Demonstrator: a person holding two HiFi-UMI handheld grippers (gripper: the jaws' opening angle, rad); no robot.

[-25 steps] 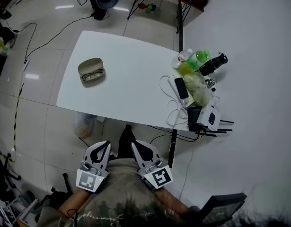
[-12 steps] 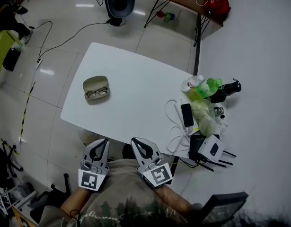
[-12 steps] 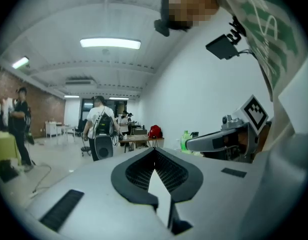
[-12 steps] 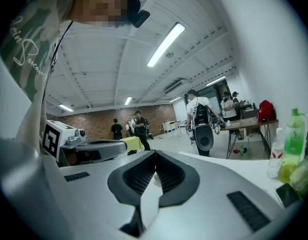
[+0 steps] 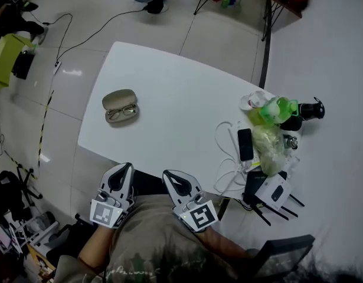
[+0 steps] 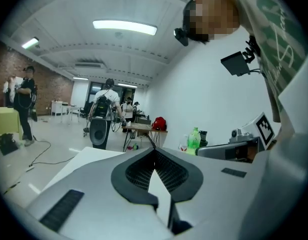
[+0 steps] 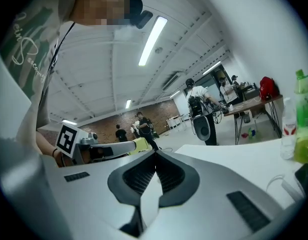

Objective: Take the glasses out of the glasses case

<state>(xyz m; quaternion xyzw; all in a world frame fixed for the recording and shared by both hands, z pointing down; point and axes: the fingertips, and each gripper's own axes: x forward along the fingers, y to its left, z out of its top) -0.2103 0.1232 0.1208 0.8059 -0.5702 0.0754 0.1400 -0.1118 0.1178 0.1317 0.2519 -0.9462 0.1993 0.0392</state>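
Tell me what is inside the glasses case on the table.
A pair of glasses lies in the lower half of the open case. Anything beneath the glasses is covered by them.

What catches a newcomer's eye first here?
An open glasses case with the glasses inside lies on the left of the white table; a green bottle and a phone crowd its right edge. The left hand-held gripper and right hand-held gripper, both shut, hover short of it.
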